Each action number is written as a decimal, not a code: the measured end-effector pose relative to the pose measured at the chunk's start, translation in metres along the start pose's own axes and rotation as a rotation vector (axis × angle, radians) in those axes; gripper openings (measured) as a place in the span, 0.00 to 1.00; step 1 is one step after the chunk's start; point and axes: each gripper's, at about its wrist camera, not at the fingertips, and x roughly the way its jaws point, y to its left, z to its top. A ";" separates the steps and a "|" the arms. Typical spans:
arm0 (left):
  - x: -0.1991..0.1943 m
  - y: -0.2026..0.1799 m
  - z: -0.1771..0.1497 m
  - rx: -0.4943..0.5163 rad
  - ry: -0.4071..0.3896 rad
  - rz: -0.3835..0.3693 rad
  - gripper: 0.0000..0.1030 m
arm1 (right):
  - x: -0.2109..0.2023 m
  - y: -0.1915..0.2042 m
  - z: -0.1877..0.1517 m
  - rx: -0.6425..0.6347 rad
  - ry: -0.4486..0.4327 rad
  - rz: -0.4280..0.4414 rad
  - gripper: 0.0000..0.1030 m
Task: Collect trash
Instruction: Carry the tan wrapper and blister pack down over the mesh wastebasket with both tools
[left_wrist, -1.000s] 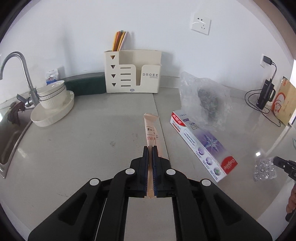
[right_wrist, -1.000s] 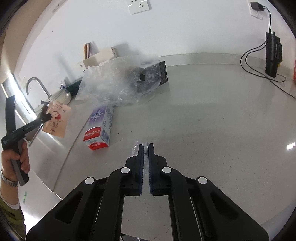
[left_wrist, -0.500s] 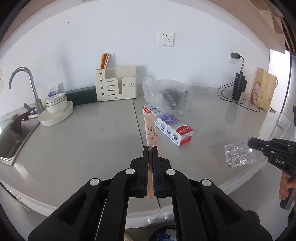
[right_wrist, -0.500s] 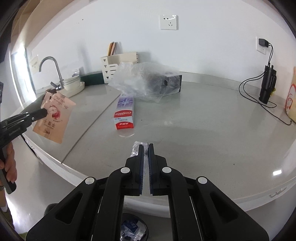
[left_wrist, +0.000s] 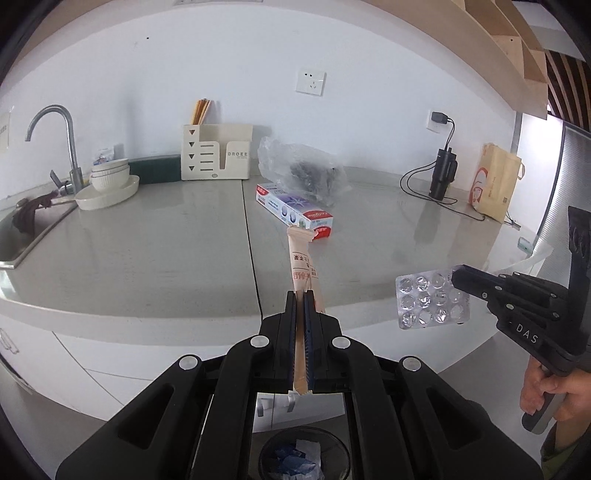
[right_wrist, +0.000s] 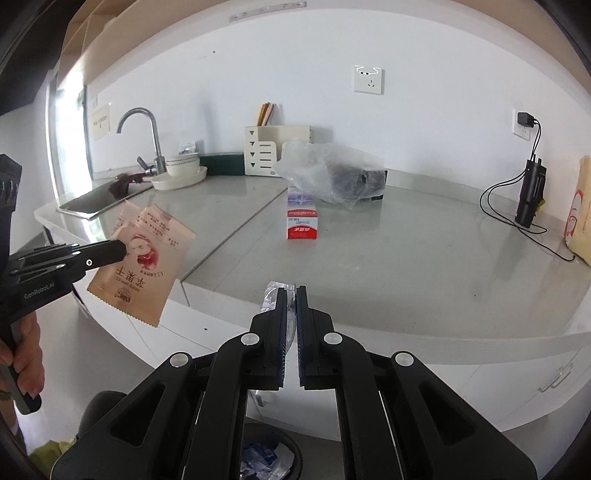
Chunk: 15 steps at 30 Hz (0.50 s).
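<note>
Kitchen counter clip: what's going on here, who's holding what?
A person is clearing trash with two handheld grippers. The left gripper is shut on a tan dried-apple pouch; the right gripper is shut on an empty blister pack. Both are held off the counter's front edge, above a trash bin on the floor. A toothpaste box and plastic bag lie on the counter.

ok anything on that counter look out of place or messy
Yes: a crumpled clear plastic bag lies slumped over a dark box, and a toothpaste box sits askew mid-counter. No spill or breakage shows.
</note>
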 end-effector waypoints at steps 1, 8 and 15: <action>-0.002 -0.002 -0.005 -0.003 0.002 -0.005 0.03 | -0.001 0.002 -0.004 0.000 0.001 0.004 0.06; -0.002 -0.017 -0.037 0.001 0.025 0.015 0.03 | 0.002 0.008 -0.039 0.000 0.045 0.007 0.06; 0.019 -0.021 -0.079 -0.024 0.104 0.014 0.03 | 0.025 0.010 -0.091 0.013 0.132 -0.001 0.06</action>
